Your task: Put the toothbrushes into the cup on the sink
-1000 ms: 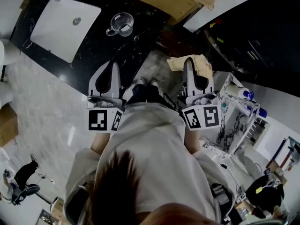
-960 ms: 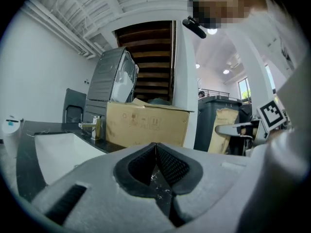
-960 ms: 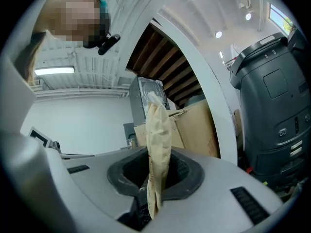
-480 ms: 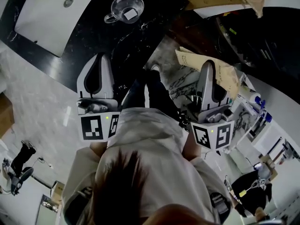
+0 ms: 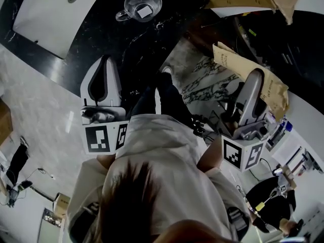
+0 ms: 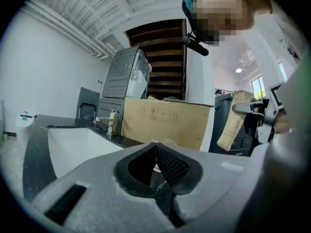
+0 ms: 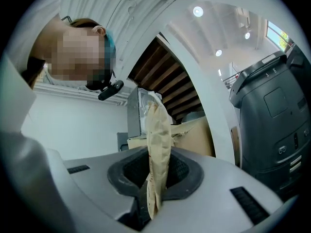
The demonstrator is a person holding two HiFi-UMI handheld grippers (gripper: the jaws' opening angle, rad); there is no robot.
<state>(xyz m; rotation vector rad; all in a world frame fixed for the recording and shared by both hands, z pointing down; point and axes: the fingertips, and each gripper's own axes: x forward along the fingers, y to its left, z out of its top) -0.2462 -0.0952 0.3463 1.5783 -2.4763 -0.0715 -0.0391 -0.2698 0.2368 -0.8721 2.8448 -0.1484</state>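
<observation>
A cardboard box [image 6: 165, 123] is standing behind the worktop [image 5: 101, 34]. The right claw [image 7: 156, 171] is clenching a paper packet [image 5: 230, 62], well apart from the cup [image 5: 140, 4]; the empty left claw [image 6: 155, 152] is hovering shut, nearer.

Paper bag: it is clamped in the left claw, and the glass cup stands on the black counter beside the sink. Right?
No: the right claw, not the left claw, clamps the paper bag, as the right gripper view shows. The rest holds.
</observation>
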